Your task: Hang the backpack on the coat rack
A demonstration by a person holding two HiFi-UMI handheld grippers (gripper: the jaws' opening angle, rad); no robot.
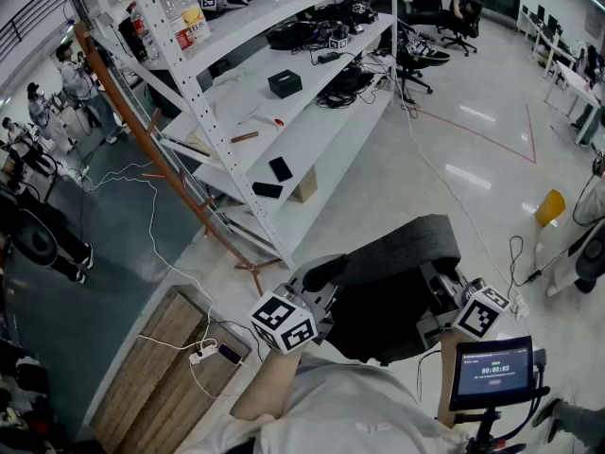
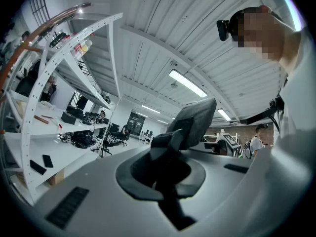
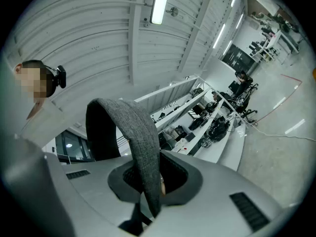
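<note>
In the head view a grey and black backpack (image 1: pixel 397 272) hangs in front of the person's chest, between the two grippers. My left gripper (image 1: pixel 321 277) is shut on a dark strap (image 2: pixel 168 154) at the bag's left side. My right gripper (image 3: pixel 148 186) is shut on a grey woven strap (image 3: pixel 138 132) that loops up over its jaws; in the head view it (image 1: pixel 437 291) is at the bag's right. The brown wooden coat rack (image 1: pixel 142 130) stands to the left beside the shelving, with its feet (image 1: pixel 250 270) on the floor just ahead of the bag.
A white metal shelving unit (image 1: pixel 284 93) with boxes, phones and cables runs along the left front. A wooden board (image 1: pixel 161 357) with a power strip lies at lower left. A small screen (image 1: pixel 492 372) is at lower right. Office chairs (image 1: pixel 416 55) and a yellow object (image 1: pixel 549 206) stand farther off.
</note>
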